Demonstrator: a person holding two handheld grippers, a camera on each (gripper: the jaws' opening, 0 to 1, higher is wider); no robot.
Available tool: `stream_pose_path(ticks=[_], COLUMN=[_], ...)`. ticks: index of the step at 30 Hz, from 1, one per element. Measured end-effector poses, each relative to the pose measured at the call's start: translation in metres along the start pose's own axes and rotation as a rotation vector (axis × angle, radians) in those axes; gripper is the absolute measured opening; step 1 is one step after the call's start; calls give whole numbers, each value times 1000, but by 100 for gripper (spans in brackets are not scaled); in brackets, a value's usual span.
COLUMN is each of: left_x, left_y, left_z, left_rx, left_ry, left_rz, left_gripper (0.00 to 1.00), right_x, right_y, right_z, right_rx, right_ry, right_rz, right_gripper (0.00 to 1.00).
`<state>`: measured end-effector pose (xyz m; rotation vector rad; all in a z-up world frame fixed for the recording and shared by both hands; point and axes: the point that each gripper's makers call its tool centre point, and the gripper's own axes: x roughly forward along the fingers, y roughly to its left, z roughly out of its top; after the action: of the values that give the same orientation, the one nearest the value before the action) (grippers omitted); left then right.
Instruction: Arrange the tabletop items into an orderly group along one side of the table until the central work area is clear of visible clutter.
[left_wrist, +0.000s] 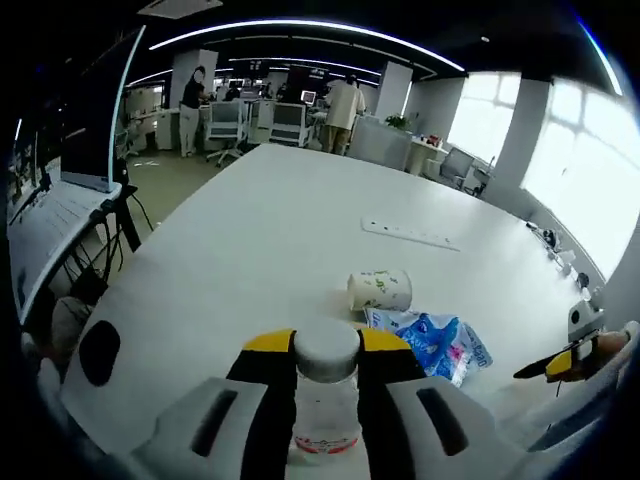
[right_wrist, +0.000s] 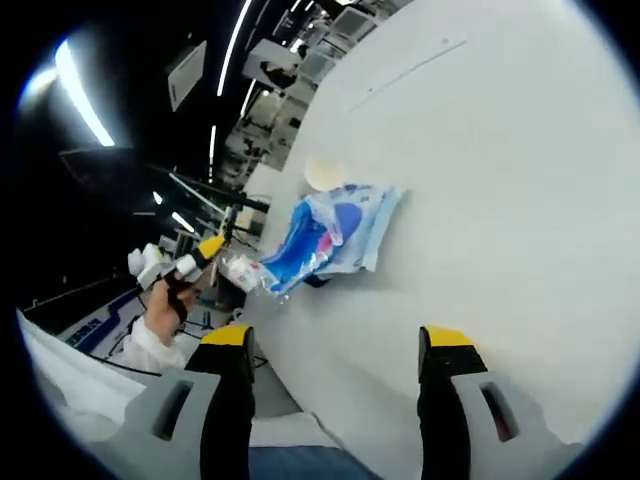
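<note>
Gripping a clear bottle (left_wrist: 326, 385), left hand-held gripper (left_wrist: 325, 352) is clenched; right hand-held gripper (right_wrist: 338, 340) released, empty. Paper cup (left_wrist: 380, 289) and tissue pack (left_wrist: 432, 343) lie just ahead on surface (left_wrist: 270, 230), not yet grouped.

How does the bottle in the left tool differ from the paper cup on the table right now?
The clear plastic bottle stands upright, clamped between the left tool jaws; the paper cup lies on its side, free on the white table. The bottle is see-through with a white cap; the cup is opaque with a green print. The cup lies beside the blue packet. Both sit near the table's near edge.
</note>
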<state>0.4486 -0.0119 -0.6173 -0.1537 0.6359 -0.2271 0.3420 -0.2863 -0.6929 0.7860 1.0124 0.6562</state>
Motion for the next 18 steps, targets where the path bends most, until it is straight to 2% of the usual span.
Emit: stream_pose_path(ticks=[3,8,13,18], left_x=[-4,-7,-4,3], left_y=[-3,-1,-3,0], left_z=[3,21,50,91], left_rx=[2,8,59,82], left_ry=[-24,-78,-112,-162], left_rz=[-12,-7,-25,-67], left_gripper=[19,19,20,20], right_x=[-1,-3,-4,-6], right_y=[0,1,0,0], right_z=[0,0,2,2], right_rx=[-7,-5,2,4], right_ry=[-1,-5,-12,-21], right_rz=[1,1,4,2], right_gripper=[65,65,65,64])
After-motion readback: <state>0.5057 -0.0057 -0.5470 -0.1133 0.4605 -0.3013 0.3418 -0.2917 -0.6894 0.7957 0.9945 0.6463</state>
